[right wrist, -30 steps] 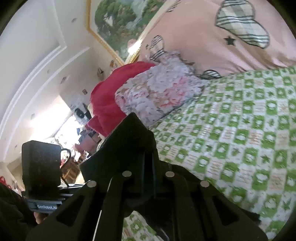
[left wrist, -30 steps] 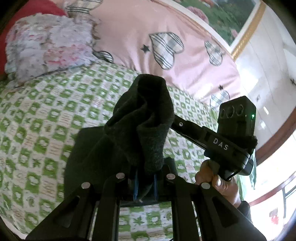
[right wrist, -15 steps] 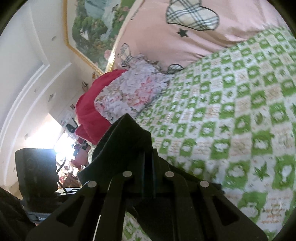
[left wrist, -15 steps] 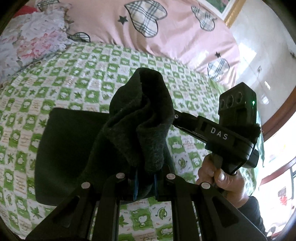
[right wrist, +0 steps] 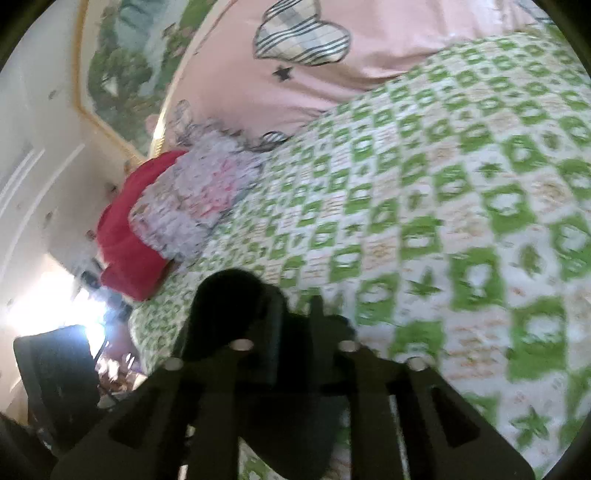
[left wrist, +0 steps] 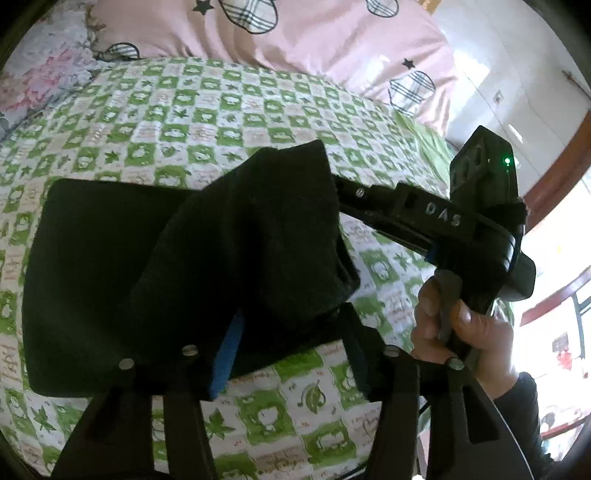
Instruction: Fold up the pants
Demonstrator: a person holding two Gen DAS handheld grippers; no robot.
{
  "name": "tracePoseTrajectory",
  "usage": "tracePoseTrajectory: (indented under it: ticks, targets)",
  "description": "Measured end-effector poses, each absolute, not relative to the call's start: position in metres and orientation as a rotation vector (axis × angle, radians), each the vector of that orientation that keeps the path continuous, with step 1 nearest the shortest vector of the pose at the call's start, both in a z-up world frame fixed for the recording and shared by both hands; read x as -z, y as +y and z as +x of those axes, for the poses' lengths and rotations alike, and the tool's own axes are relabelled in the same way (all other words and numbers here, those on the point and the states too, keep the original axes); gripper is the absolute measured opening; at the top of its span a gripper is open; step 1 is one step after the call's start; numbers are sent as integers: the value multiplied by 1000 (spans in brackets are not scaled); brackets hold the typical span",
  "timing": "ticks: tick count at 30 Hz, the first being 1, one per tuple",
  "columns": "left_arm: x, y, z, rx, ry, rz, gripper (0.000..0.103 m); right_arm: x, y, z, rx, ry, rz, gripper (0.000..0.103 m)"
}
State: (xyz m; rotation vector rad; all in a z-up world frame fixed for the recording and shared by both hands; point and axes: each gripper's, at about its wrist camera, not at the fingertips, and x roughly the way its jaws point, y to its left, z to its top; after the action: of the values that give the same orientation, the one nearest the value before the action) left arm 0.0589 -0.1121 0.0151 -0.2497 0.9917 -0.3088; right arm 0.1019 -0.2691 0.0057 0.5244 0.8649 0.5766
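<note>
Dark pants lie folded flat on the green checked bedsheet. One end of them rises in a bunch between the blue pads of my left gripper, whose jaws are opening and stand apart from the cloth. The right gripper's body, held by a hand, reaches in from the right with its tips hidden behind the bunch. In the blurred right wrist view, my right gripper is opening too, with a dark lump of pants by its left finger.
A pink quilt with plaid hearts lies along the far side of the bed. A floral pillow and a red pillow sit at one end. A framed painting hangs on the wall.
Both grippers have come down toward the bed with the raised end of the pants. Their jaws, shut on the cloth before, now stand apart, and the bunch has slumped wider.
</note>
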Motion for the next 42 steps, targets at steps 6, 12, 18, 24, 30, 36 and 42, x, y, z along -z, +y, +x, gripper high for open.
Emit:
tracePoseTrajectory:
  ticks: [6, 12, 18, 24, 30, 36, 42]
  targets:
    - [-21, -107, 46, 367, 980, -281, 66, -11, -287, 79, -466, 838, 535, 73]
    - [-31, -101, 29, 391, 939, -272, 71, -22, -289, 56, -427, 791, 549, 79]
    - [-34, -80, 25, 357, 927, -318, 73, -28, -277, 40, -420, 789, 548, 81]
    - [-35, -54, 23, 314, 918, -376, 78, -29, -262, 34, -423, 812, 501, 85]
    - [-34, -39, 19, 282, 911, -402, 78, -30, -250, 30, -427, 822, 478, 85]
    - [-31, -24, 15, 257, 904, -433, 78, -27, -239, 25, -434, 829, 477, 86]
    - [-29, -4, 12, 229, 894, -475, 78, -23, -235, 21, -427, 843, 472, 87]
